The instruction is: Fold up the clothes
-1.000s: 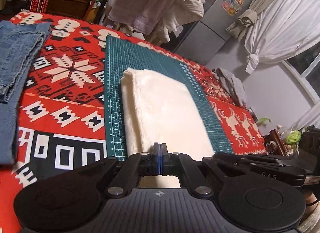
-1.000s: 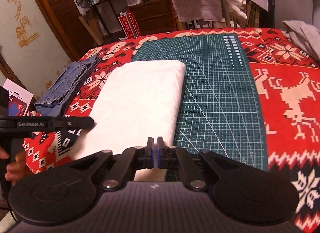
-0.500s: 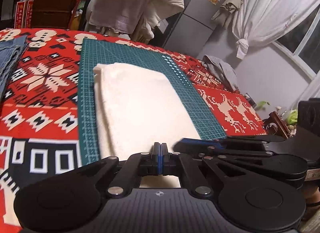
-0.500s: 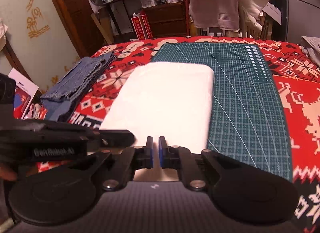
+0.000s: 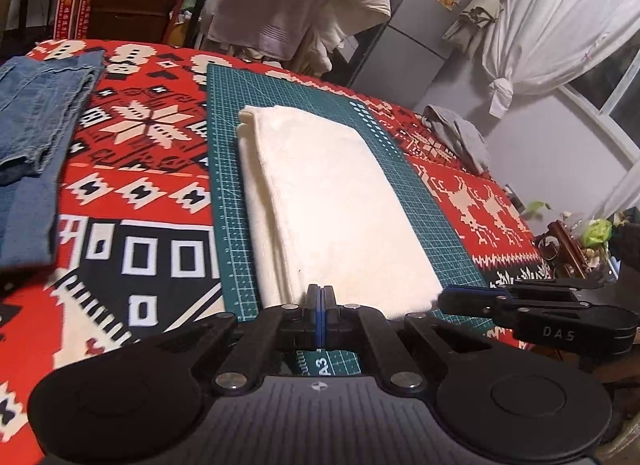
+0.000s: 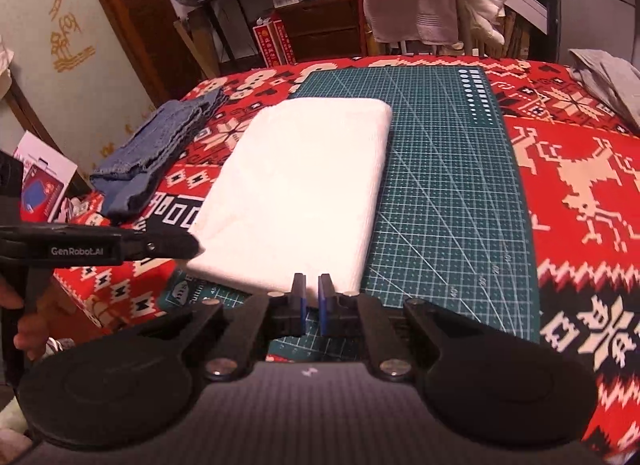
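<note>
1. The towel point(image 5: 336, 205) lies folded on the mat point(image 6: 448, 193), long axis running away from both claws.
2. Left claw point(image 5: 320, 307) is pressed together, empty, at its near edge.
3. Right claw point(image 6: 311, 293) is slightly parted, equally near.

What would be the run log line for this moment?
white cloth: folded on green mat | left gripper: shut, empty | right gripper: slightly open, empty

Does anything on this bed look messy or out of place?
Mostly tidy. The white folded cloth lies flat but overhangs the green cutting mat's left edge onto the red blanket. A grey garment lies crumpled at the far right corner, unfolded.
</note>
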